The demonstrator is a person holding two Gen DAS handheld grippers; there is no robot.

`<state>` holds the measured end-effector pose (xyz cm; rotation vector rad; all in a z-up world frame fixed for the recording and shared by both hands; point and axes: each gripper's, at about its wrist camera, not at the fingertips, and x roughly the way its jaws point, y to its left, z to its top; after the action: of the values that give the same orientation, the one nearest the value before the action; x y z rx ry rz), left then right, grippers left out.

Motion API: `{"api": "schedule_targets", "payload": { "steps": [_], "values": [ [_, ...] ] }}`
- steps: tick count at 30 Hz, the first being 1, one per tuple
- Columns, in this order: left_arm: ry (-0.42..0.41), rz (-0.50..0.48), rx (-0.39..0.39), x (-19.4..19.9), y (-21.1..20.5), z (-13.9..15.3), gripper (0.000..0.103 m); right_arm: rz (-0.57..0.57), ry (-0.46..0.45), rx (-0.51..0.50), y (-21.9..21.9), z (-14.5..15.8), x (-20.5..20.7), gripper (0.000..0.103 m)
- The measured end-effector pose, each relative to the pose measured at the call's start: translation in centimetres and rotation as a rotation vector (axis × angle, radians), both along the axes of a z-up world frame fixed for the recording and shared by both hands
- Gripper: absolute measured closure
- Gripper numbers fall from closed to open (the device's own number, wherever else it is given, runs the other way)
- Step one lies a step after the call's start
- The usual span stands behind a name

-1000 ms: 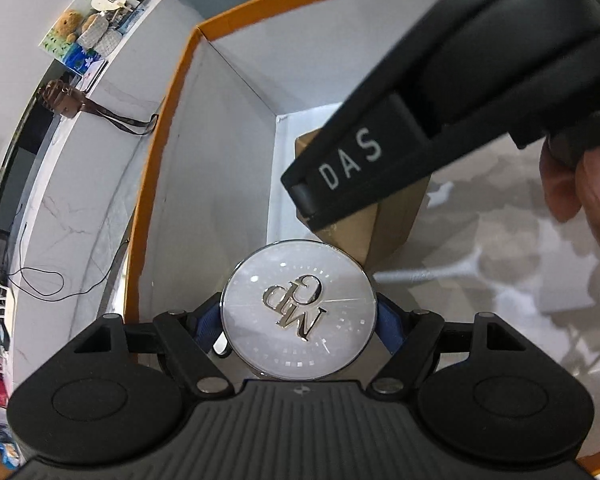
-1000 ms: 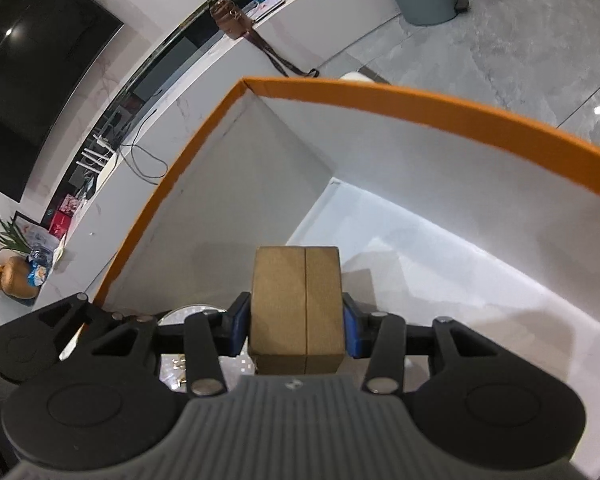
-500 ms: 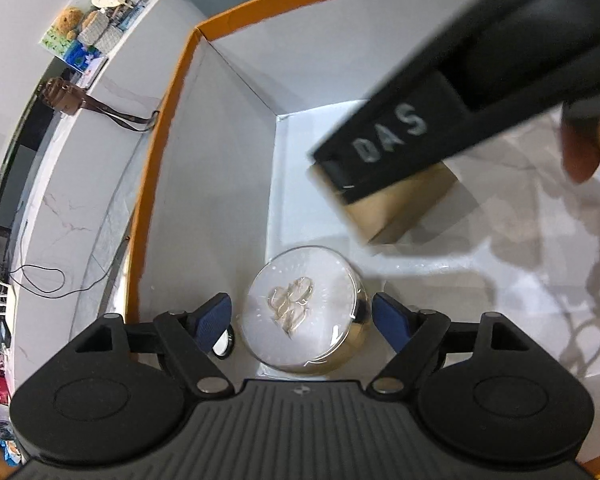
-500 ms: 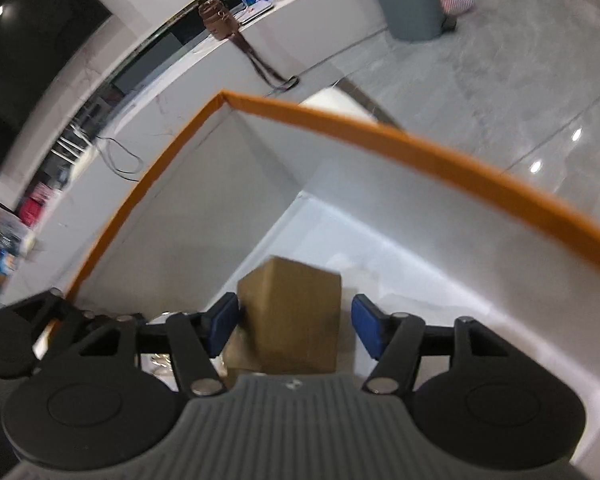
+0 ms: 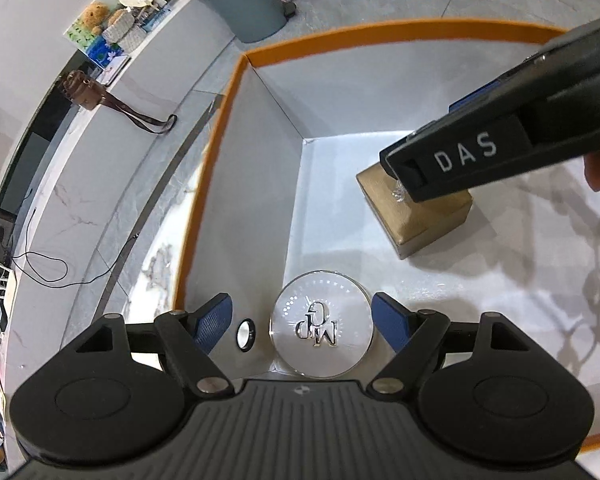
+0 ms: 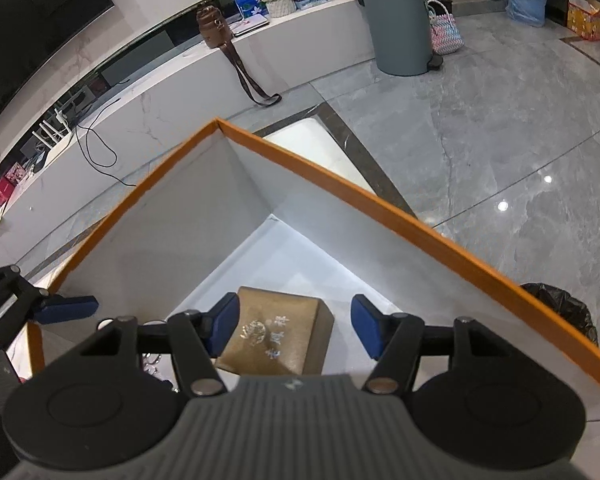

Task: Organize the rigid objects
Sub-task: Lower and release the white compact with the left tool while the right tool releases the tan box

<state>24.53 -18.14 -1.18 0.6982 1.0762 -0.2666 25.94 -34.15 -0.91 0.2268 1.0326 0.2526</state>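
Observation:
A round silver disc with raised letters lies flat on the white floor of the orange-rimmed box, near its left wall. My left gripper is open above it, clear of it. A small gold box lies on the box floor further in; it also shows in the right wrist view. My right gripper is open above the gold box, not touching it. The right gripper's body crosses the left wrist view. A small round metal piece lies beside the disc.
The orange-rimmed box has tall white walls. It stands on a marble surface. Beyond are a grey floor, a grey bin, a white ledge with a brown bag, and a black bag.
Both grippers opened and let go: the disc and the gold box dropped onto the box floor. Both grippers have since lifted up and back.

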Motion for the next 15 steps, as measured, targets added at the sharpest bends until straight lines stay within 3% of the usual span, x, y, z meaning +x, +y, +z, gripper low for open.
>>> {"api": "schedule_targets", "payload": {
  "steps": [15],
  "values": [
    [-0.090,0.074,-0.099,-4.2,2.9,5.7,0.010,0.064,-0.114,-0.029,2.1,5.8,-3.3,0.041]
  ]
}}
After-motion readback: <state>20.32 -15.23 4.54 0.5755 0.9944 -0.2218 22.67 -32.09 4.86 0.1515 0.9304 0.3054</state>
